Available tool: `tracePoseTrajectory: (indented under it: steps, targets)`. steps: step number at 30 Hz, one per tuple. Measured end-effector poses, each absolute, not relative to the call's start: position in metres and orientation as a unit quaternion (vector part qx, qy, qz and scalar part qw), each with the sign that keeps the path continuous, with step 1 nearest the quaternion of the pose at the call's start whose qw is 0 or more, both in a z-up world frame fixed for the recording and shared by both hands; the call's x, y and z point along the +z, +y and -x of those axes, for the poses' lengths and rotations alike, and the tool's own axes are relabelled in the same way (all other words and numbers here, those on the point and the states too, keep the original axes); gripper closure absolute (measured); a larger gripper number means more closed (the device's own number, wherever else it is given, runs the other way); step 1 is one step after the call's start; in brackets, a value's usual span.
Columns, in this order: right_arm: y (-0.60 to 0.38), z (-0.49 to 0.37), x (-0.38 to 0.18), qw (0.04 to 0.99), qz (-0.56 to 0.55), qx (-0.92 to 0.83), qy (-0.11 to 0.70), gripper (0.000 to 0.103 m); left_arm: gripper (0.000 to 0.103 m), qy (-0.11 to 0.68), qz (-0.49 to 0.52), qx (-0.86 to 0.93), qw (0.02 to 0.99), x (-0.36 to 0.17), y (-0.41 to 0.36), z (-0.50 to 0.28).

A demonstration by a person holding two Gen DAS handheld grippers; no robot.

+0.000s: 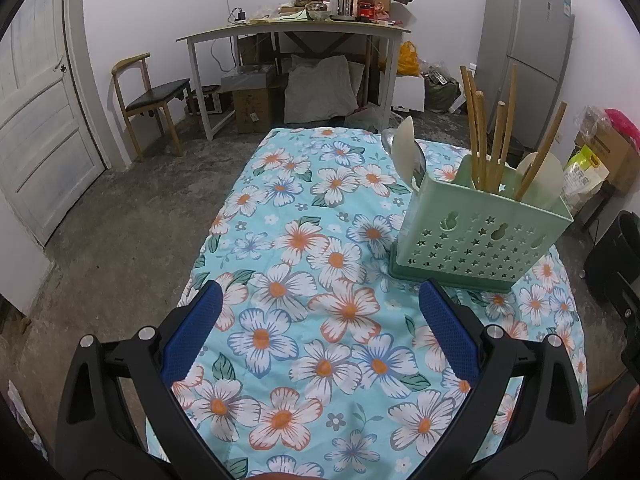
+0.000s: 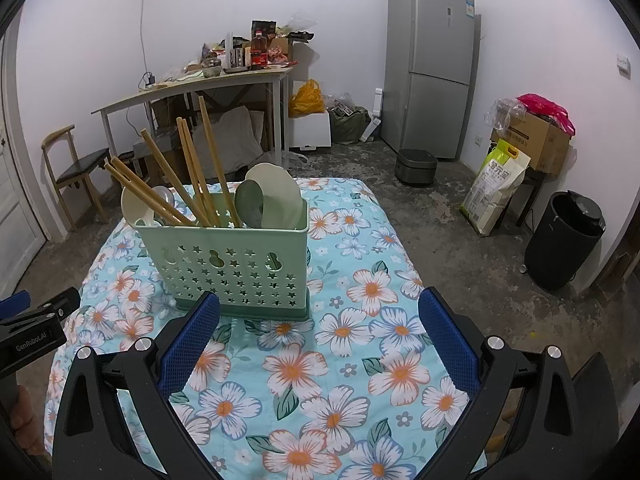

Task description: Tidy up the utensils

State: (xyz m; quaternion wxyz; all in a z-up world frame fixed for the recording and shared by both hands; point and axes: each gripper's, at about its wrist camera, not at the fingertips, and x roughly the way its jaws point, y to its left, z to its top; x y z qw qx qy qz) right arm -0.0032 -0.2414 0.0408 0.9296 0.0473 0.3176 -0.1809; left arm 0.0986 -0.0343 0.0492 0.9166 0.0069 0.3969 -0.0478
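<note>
Floral cloth (image 2: 340, 360) covering the table | green caddy (image 2: 236, 264) standing toward its far side, holding chopsticks (image 2: 192, 176) and spoons (image 2: 276, 196) | left gripper (image 1: 320, 320) and right gripper (image 2: 320, 328) both hovering spread wide, empty | utensils looking light, stiff, slippery; gripping mid-shaft seems best.

utensil holder (image 2: 236, 264) on table (image 2: 360, 360), mid-table toward its far edge | chopsticks (image 2: 192, 184) in holder's middle compartment | spoons (image 2: 272, 200) in its end compartments | desk (image 2: 192, 88) behind table | fridge (image 2: 432, 64) right of desk
</note>
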Motion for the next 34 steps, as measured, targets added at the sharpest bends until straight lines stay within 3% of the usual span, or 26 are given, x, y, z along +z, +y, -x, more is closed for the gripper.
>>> tracePoseTrajectory:
  steps: [34]
  targets:
    - [-0.2419,0.0032,0.0406,0.929,-0.051,-0.18,0.318,0.006,0.008,0.397,-0.01,-0.048,0.917,0.0504,-0.0346,-0.095]
